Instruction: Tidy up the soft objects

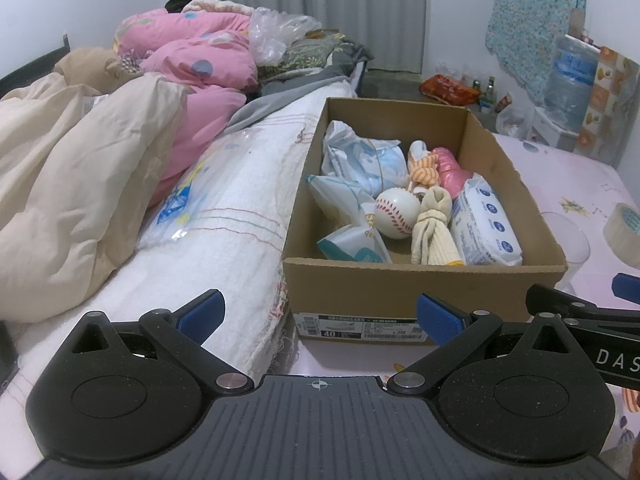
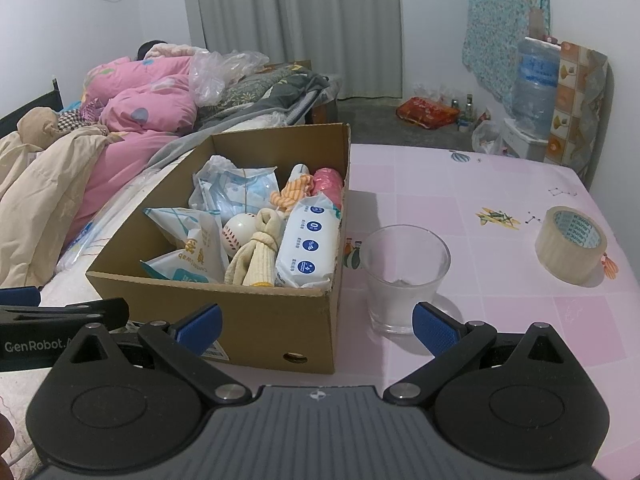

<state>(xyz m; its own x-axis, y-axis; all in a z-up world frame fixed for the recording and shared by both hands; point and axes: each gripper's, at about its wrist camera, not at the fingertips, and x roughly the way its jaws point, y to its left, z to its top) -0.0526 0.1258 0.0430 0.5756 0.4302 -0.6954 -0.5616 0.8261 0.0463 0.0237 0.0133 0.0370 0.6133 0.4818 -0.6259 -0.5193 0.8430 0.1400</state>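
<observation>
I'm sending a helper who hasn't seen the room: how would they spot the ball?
Find the open cardboard box on the pink table, beside the bed. The ball lies near the box's middle, among soft packets and a rolled cream cloth. It alone is round: white with red baseball stitching.

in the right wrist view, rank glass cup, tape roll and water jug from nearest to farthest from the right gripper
1. glass cup: just ahead of the right gripper, beside the box.
2. tape roll: farther right on the pink table.
3. water jug: far back by the wall.
</observation>
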